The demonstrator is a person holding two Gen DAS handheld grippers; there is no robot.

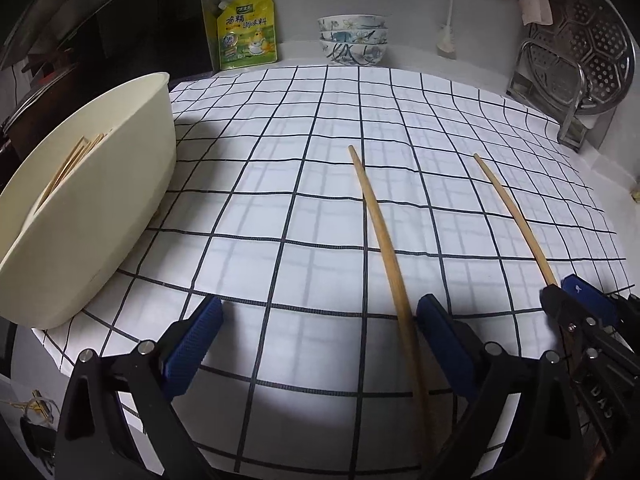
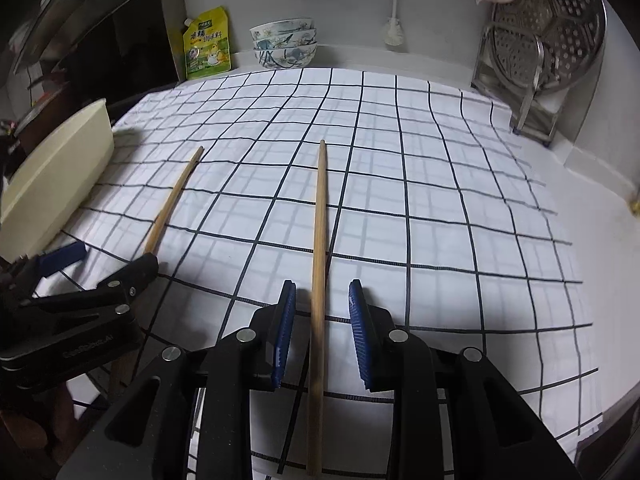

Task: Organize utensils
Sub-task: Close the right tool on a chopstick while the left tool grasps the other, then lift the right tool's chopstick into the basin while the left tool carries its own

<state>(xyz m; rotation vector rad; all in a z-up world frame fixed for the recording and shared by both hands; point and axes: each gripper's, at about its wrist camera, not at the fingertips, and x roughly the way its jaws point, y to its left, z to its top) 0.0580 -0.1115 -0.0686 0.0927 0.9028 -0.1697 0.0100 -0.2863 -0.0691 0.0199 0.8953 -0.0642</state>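
Nearest, right gripper [image 2: 322,332] set narrowly apart astride one chopstick [image 2: 319,240], pads not yet touching it. Left gripper [image 1: 318,332] spread wide, second chopstick [image 1: 380,232] just inside its right finger. Pick-up step, apparently: closing, lifting, then carrying leftward to cream tub [image 1: 132,184] holding more chopsticks, on checked cloth [image 1: 280,184].

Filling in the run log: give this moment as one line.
left gripper: open, empty | right gripper: open, straddling chopstick | second chopstick: on cloth | bin: holds sticks
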